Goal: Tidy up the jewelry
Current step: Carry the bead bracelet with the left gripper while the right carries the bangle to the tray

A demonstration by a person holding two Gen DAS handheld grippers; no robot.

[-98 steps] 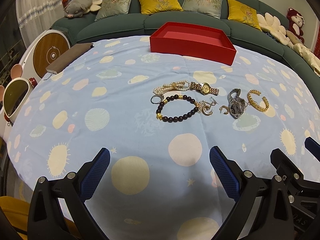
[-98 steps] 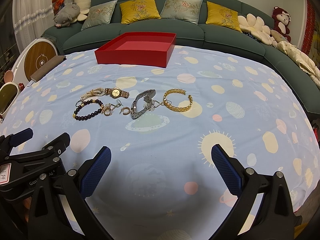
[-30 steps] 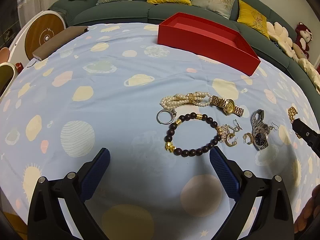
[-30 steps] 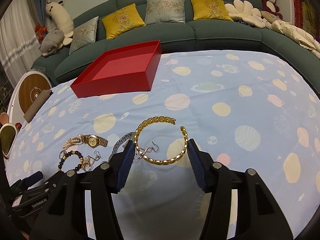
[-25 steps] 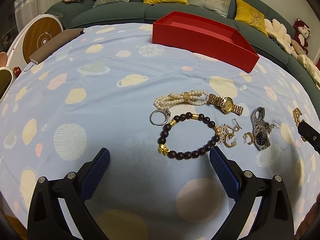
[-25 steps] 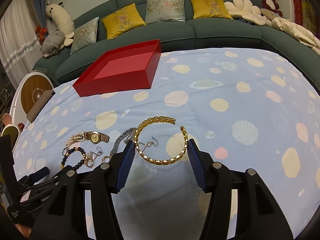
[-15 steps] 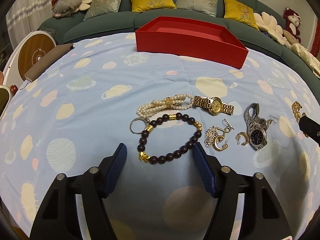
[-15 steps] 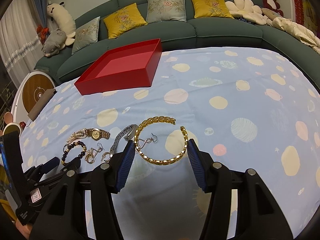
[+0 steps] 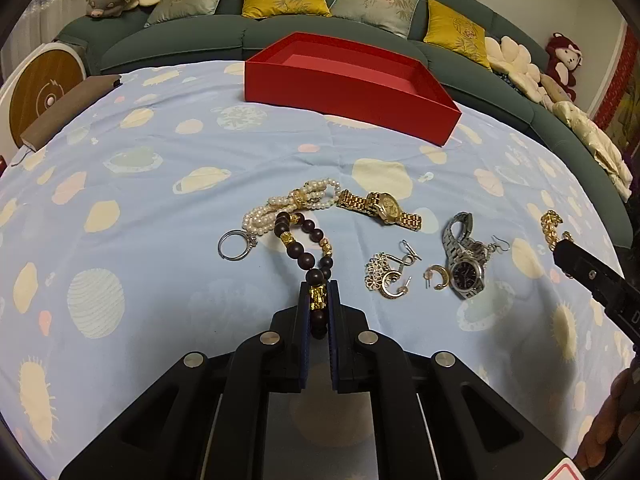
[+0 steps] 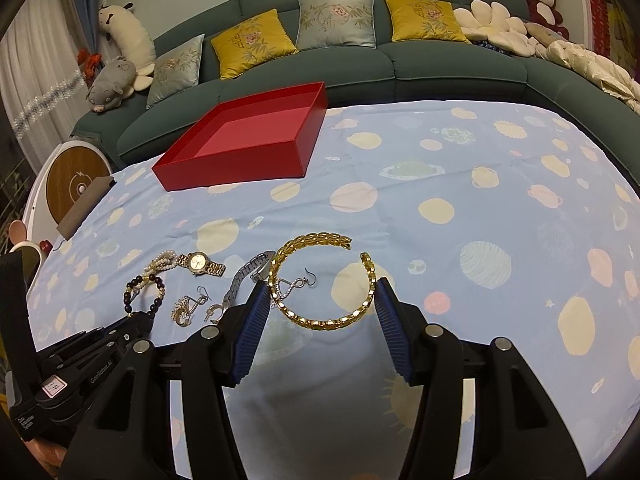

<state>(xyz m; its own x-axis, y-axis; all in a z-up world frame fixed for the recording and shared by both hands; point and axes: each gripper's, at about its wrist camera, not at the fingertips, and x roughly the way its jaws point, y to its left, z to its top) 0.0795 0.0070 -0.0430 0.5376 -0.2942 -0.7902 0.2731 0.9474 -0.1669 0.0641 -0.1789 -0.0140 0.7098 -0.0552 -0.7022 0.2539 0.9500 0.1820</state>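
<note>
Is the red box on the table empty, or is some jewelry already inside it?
Empty, as far as visible. The red box shows only bare red floor; its near wall hides a strip.

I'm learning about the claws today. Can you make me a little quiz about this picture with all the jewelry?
1. True or false: the left claw is shut on the dark bead bracelet.
2. What sits between the right claw's pads? A) gold watch B) gold bangle C) ring
3. Fill in: the red box has ____ inside it.

Key: 1 true. 2 B, the gold bangle, pads touching its sides. 3 nothing.
</note>
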